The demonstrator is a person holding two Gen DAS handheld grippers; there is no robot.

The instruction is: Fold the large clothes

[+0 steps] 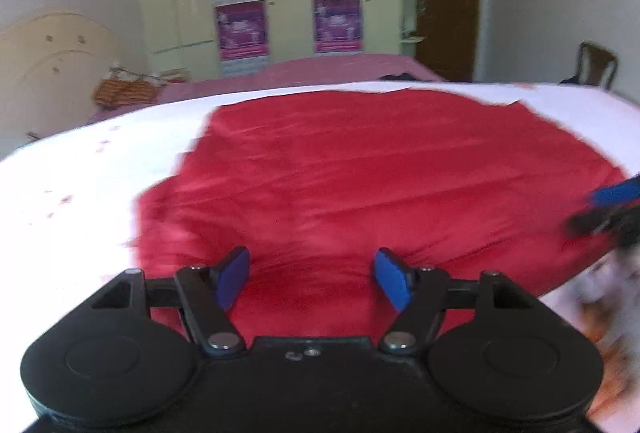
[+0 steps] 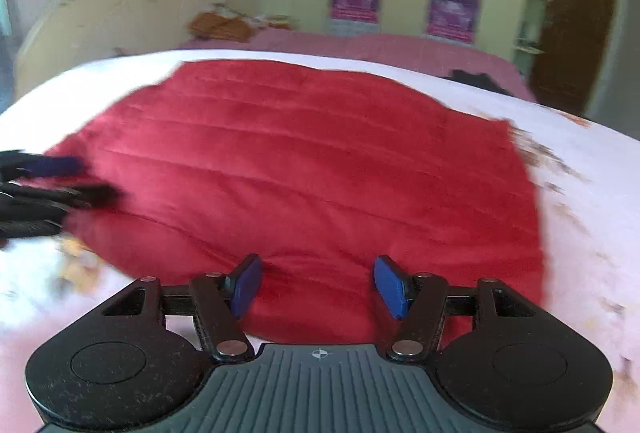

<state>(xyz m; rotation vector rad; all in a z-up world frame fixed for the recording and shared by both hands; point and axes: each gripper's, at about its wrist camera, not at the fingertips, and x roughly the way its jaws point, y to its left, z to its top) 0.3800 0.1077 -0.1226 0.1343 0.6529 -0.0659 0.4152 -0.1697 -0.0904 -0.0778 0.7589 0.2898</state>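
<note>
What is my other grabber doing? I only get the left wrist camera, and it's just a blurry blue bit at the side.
Observer: The right gripper is open. There is nothing between its blue pads, and it sits over the near edge of the red cloth.
Operator: Where does the cloth stop on that side?
Observer: Its right edge lies on the white sheet, and plenty of sheet shows beyond it.
Operator: Can that camera see my grabber too?
Observer: Yes. The left gripper shows up blurred at the picture's left edge, by the cloth's near left corner.
</note>
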